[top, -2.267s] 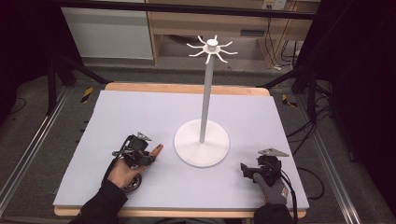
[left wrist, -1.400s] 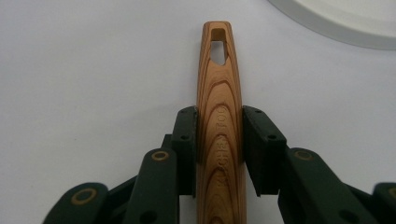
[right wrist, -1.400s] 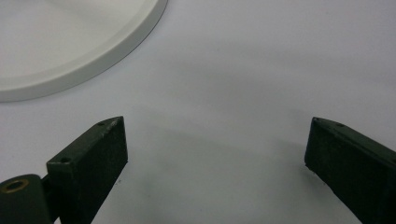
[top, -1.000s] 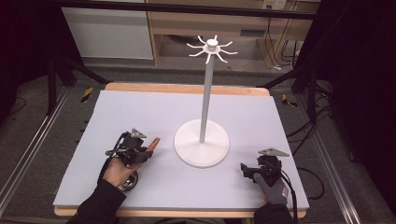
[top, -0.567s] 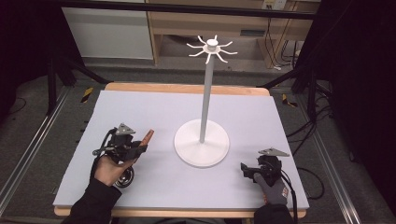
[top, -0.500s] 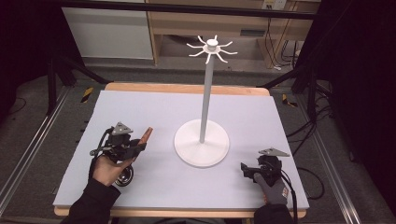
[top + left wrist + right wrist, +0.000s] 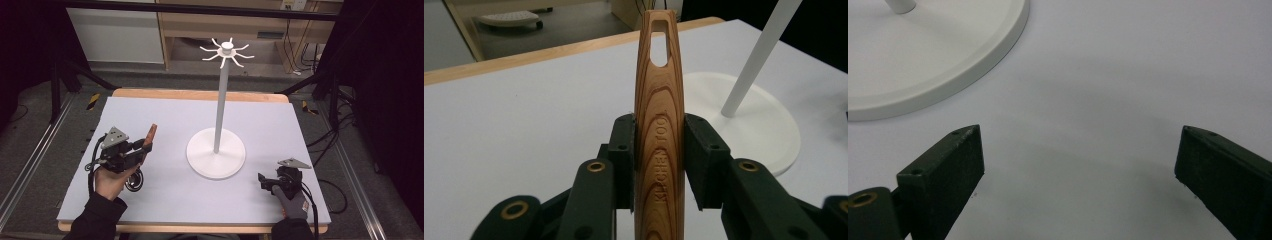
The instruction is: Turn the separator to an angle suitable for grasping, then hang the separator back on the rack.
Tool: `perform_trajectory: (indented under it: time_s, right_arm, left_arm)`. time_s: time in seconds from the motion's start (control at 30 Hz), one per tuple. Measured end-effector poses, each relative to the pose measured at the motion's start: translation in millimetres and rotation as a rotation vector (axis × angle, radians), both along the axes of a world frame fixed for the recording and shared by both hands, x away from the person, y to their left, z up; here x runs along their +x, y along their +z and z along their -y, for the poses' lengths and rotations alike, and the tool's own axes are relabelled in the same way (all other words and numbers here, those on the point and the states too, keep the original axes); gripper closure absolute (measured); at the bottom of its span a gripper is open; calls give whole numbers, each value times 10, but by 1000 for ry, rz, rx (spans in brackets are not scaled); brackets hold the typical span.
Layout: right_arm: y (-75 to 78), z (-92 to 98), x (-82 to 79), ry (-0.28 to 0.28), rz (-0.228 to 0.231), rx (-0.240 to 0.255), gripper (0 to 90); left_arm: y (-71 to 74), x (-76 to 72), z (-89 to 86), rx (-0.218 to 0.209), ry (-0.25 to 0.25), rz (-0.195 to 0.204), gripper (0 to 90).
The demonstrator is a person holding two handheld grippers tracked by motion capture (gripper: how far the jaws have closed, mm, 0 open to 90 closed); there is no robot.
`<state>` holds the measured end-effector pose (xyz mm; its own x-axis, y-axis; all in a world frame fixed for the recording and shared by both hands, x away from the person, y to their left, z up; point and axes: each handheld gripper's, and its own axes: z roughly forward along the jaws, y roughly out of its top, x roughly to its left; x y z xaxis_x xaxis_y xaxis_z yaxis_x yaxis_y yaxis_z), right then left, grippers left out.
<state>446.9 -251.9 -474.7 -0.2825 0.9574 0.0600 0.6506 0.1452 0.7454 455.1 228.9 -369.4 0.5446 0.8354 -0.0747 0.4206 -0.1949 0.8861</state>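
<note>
Left gripper is clamped on a wooden utensil handle; both pads press its flat sides, hanging slot at the far end pointing away from the hand. Compared with a second ago, when it sat low by the mat, the gripper is now lifted clear of it and has shifted left, away from the stand's base, with the handle tip angled up. The utensil's working end lies under the gripper, near the person's left hand; I can't tell what kind of head it has.

So the pickup looks done and the carry has started. The slot plus the white stand with hooks at the top suggests the next job is hanging it. That needs a big rise, since the hooks sit well above the gripper, and the slot has to be lined up with a single prong.

Right gripper hasn't moved: jaws wide apart, nothing between them, resting low over the mat just right of the base.
</note>
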Motion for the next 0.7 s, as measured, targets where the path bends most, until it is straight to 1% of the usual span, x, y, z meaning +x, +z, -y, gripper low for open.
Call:
perform_trajectory:
  time_s: [0.03,0.07,0.1,0.13,0.2,0.23,0.3,0.33,0.43,0.47,0.5,0.53,0.57,0.63,0.7]
  right_arm:
    - [3,0,-3,0,1,3,60]
    - [3,5,-4,1,7,0,59]
    - [3,5,-4,1,7,0,59]
    - [7,7,-8,-1,11,0,59]
    - [8,9,-9,0,12,-2,59]
    - [9,9,-8,-3,12,-1,59]
    - [7,8,-6,-1,12,-1,59]
    - [7,8,-5,0,16,-3,59]
    - [9,8,-8,-1,17,-3,59]
    - [8,6,-8,-1,17,-3,59]
    - [8,6,-8,-1,17,-3,59]
    - [9,-1,-10,-4,14,1,58]
    - [9,-1,-10,-4,14,1,58]
    - [10,5,-9,-2,19,-1,58]
    - [10,6,-8,-3,20,-2,58]
  left_arm:
    - [0,0,0,0,0,0,670]
    - [20,-17,-11,-12,6,18,670]
    - [20,-17,-11,-12,6,18,670]
    - [47,-40,-25,-25,11,40,670]
    - [66,-52,-31,-31,10,47,670]
    - [98,-82,-38,-45,8,68,670]
    - [123,-95,-35,-48,7,72,670]
    - [167,-130,-37,-63,6,97,670]
    - [199,-151,-30,-67,0,103,670]
    - [221,-180,-25,-74,-3,116,670]
    - [221,-180,-25,-74,-3,116,670]
    - [239,-195,-24,-80,-5,128,670]
    - [239,-195,-24,-80,-5,128,670]
    - [275,-213,-21,-92,-10,148,670]
    - [285,-218,-18,-95,-12,153,670]
